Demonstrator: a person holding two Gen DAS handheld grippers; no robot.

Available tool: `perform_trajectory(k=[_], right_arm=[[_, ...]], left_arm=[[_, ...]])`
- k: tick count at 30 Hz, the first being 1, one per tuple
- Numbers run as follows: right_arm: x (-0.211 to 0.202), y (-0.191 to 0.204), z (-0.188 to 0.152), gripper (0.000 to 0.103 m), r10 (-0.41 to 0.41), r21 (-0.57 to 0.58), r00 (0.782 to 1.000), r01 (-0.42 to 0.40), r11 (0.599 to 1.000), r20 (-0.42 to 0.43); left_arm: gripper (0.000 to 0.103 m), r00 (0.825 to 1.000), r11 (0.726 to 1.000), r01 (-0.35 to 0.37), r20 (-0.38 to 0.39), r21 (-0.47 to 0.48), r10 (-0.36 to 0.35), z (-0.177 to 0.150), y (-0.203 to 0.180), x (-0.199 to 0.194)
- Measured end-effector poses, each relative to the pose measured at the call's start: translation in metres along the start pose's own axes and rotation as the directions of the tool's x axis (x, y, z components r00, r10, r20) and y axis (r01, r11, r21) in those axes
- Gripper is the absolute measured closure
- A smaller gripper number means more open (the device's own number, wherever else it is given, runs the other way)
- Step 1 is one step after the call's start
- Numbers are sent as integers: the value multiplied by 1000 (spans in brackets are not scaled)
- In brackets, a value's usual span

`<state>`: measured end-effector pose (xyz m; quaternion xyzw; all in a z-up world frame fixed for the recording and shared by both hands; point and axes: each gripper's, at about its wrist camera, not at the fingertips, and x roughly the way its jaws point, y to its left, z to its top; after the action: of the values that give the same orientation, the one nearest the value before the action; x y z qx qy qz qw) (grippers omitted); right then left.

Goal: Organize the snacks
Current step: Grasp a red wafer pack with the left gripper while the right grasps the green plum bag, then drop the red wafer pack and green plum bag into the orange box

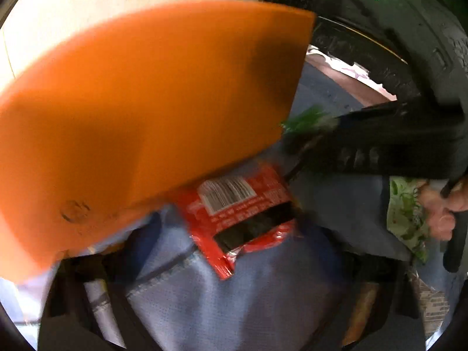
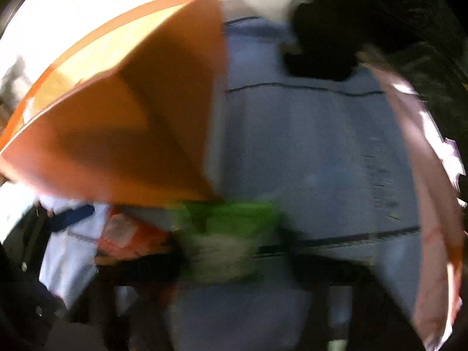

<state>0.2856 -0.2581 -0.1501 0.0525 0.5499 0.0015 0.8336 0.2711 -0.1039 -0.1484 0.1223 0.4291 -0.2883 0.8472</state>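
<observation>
The red snack packet lies barcode-side up on the blue-grey fabric, its upper end tucked under the edge of the orange box, and in my left wrist view it sits just ahead of where my left fingers should be. I can see a white barcode panel and a black band on the wrapper, with white small print around them, but none of it is sharp enough for me to read and I can make out no brand name. My left gripper's own fingers do not show clearly, so I cannot tell whether it stands open or closed. Across the same view the right gripper reaches in from the right with something green at its tip, the person's hand on its handle beside a leafy green-and-white wrapper. My right wrist view is badly smeared: a green packet sits low in the middle by the dark fingers, apparently held, though the blur leaves me unsure. The orange box fills its left, blue-grey fabric its centre.
</observation>
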Motion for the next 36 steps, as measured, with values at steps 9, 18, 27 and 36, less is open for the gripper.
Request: perform_trajectory(k=[9,18,27,36], right_arm=[[-31,-23,-16,72,0,57,1000,-1,998,17],[-113,13,-25,72,5,-24,993,-2,1000,117],[-184,79,5,72,17,-69,959,2,998,283],[-172,120,55,72,4,-94,949,27,995,316]], left_arm=[[58,997,996,73,-18,-58,-74,9,4,-15],[57,993,992,107,51,-60,-105,0,11,-109],[57,978,974,-119,147,-191,148,45,62,-193],[57,939,903,-299,76,-308,336,62,150,-203]])
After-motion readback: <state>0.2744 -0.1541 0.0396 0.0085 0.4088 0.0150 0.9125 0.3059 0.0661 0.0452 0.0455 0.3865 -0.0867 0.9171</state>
